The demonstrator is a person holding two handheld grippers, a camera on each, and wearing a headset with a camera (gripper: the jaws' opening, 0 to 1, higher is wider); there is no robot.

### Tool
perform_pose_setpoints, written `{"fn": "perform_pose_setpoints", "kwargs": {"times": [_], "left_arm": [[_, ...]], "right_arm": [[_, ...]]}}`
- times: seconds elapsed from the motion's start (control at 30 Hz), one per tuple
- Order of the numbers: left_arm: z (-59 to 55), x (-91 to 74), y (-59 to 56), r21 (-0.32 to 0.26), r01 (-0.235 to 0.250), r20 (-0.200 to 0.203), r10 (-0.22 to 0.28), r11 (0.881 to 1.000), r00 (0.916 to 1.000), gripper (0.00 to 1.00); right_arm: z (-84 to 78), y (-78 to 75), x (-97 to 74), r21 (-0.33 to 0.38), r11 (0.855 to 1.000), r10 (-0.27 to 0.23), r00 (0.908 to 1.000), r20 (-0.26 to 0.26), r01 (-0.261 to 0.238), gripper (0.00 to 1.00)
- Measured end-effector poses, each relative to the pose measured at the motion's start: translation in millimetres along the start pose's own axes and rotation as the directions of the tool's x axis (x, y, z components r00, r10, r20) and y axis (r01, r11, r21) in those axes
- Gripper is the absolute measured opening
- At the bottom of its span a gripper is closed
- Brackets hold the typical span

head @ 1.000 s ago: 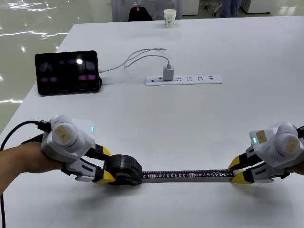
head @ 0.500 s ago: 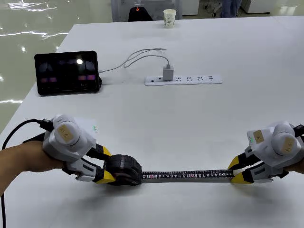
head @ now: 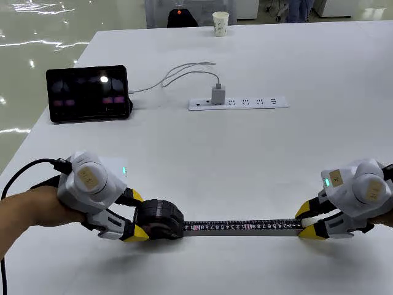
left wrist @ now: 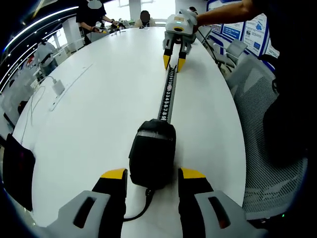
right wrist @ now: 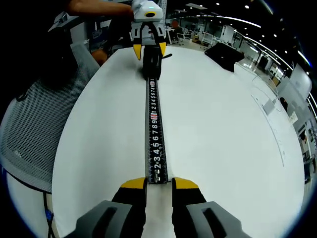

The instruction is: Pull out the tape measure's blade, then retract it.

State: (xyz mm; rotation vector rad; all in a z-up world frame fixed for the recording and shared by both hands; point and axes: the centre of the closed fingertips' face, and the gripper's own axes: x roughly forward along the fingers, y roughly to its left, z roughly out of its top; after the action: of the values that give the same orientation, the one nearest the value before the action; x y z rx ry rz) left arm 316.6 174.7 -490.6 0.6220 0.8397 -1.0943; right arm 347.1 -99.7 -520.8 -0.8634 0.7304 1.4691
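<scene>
Lying flat along the near edge of the white worktop point(head: 276, 153), the blade point(head: 242, 225) of a black tape measure point(head: 158, 219) stretches left to right, its numbers facing up. The tape measure rests at the near left, touching the worktop. The left claw point(head: 137, 215) is clamped on it, one yellow-tipped jaw pressed to each side of the body. At the near right, the right claw point(head: 304, 222) is closed on the blade's free end, its yellow tips meeting the strip just where the numbering begins. The blade runs straight and untwisted between the two claws. A black cord point(head: 24, 169) trails off the left gripper toward the near left corner.

Farther back on the left, a dark tablet point(head: 88, 93) faces the camera. To its right, at mid-worktop, lies a white power strip point(head: 245, 102) with a white charger point(head: 218, 94) plugged into its left end. A pale cable point(head: 178, 74) loops from the charger back toward the tablet. A paper cup point(head: 220, 23) stands at the far edge. In the left gripper view, a grey mesh chair point(left wrist: 257, 99) sits just beside the worktop's rim.
</scene>
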Motion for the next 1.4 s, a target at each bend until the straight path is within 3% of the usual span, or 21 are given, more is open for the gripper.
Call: {"fn": "perform_pose_setpoints", "kwargs": {"times": [0.3, 0.77, 1.07, 1.4], "left_arm": [[-0.1, -8.2, -3.1, -0.073, -0.036, 0.038, 0.039, 0.997, 0.9985, 0.49], [6.0, -23.0, -21.0, -0.211, -0.082, 0.114, 0.108, 0.974, 0.9877, 0.66], [5.9, -31.4, -28.0, -0.285, -0.122, 0.135, 0.166, 0.951, 0.9769, 0.74], [8.0, -42.3, -33.3, -0.37, -0.17, 0.173, 0.247, 0.913, 0.9534, 0.79]], "right_arm": [[-2.3, 2.4, -4.8, 0.047, 0.999, -0.028, 0.9995, 0.017, 0.027, 0.28], [-3.0, 11.9, -19.8, 0.182, 0.978, -0.111, 0.9915, 0.068, 0.097, 0.39], [3.1, 18.5, -28.2, 0.252, 0.958, -0.164, 0.9826, 0.087, 0.137, 0.45], [4.1, 25.7, -36.0, 0.335, 0.925, -0.219, 0.9715, 0.089, 0.178, 0.53]]}}
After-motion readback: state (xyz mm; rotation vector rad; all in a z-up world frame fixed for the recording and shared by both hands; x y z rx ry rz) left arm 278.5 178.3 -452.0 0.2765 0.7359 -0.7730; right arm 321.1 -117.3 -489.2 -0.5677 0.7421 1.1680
